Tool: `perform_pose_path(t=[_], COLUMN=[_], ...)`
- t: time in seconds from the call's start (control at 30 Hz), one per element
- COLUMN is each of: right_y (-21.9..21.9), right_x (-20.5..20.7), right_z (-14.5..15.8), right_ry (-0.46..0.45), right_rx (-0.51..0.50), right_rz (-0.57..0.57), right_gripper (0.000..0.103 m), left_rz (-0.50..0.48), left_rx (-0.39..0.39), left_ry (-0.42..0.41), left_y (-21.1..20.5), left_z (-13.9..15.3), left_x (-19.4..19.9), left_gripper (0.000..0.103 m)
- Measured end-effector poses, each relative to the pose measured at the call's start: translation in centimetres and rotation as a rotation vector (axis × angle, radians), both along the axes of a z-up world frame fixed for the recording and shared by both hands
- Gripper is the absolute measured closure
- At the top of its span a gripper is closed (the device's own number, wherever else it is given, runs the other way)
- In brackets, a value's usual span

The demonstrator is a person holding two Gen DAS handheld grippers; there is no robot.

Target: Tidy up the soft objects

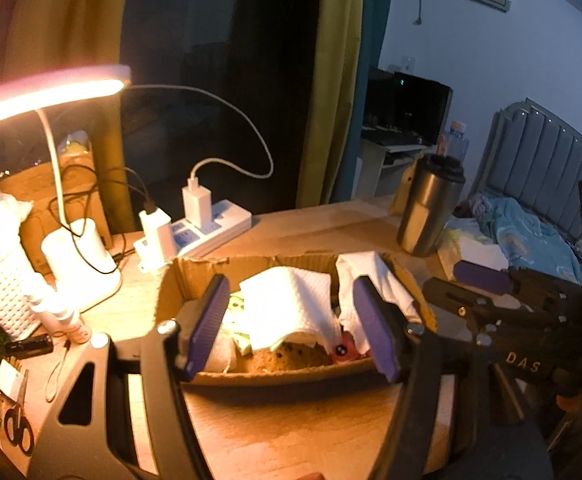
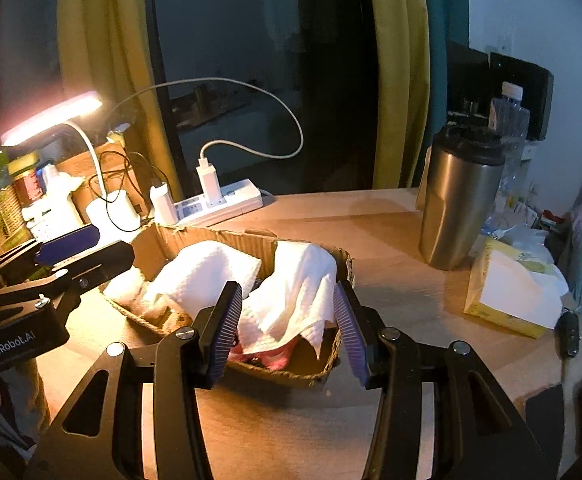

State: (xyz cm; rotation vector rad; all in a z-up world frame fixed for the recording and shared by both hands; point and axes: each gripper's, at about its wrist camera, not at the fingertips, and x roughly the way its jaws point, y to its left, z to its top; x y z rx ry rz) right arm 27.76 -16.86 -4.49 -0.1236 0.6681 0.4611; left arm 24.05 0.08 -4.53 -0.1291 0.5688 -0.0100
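Observation:
A shallow cardboard box (image 1: pixel 195 276) (image 2: pixel 291 376) sits on the wooden desk. It holds two white paper towels (image 1: pixel 291 304) (image 2: pixel 291 300), a brown sponge-like piece (image 1: pixel 291 356) and something pink (image 2: pixel 275 356). My left gripper (image 1: pixel 295 328) is open and empty, its jaws hovering over the box's near side. My right gripper (image 2: pixel 287 332) is open and empty, straddling the right towel at the box's near right corner. The left gripper also shows in the right wrist view (image 2: pixel 71 256), and the right gripper shows in the left wrist view (image 1: pixel 491 292).
A steel tumbler (image 2: pixel 459 204) (image 1: pixel 427 208) stands right of the box, a yellow tissue pack (image 2: pixel 507 292) beside it. A power strip with chargers (image 2: pixel 219 200) (image 1: pixel 195 228) lies behind the box. A lit desk lamp (image 1: pixel 79 256), a white basket (image 1: pixel 3 292) and scissors (image 1: pixel 19 428) are at left.

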Motion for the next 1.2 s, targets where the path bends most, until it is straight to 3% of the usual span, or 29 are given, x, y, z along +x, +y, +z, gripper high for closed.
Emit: perform_pose_path(t=[0.83, 0.87, 0.9, 0.97, 1.2], right_y=[-0.8, -0.8, -0.9, -0.9, -1.1], right_x=[-8.5, -9.0, -9.3, -10.0, -12.5], right_z=[4.8, 5.1, 5.3, 5.7, 7.5], right_ry=[-0.118, -0.126, -0.132, -0.143, -0.192], right_rx=[0.006, 0.007, 0.009, 0.010, 0.019], right_rz=[-0.013, -0.013, -0.014, -0.015, -0.021], right_gripper=[0.052, 0.052, 0.052, 0.052, 0.052], left_rz=[0.014, 0.014, 0.013, 0.012, 0.008], left_rx=[0.014, 0.015, 0.015, 0.013, 0.018], left_ry=[-0.127, -0.133, -0.139, -0.153, -0.208], left_y=[-0.1, -0.1, -0.1, -0.1, -0.5], left_z=[5.2, 5.4, 5.6, 6.1, 8.0], left_x=[-9.3, -9.6, -9.9, -10.7, -13.5], left_gripper=[0.036, 0.035, 0.023, 0.010, 0.010])
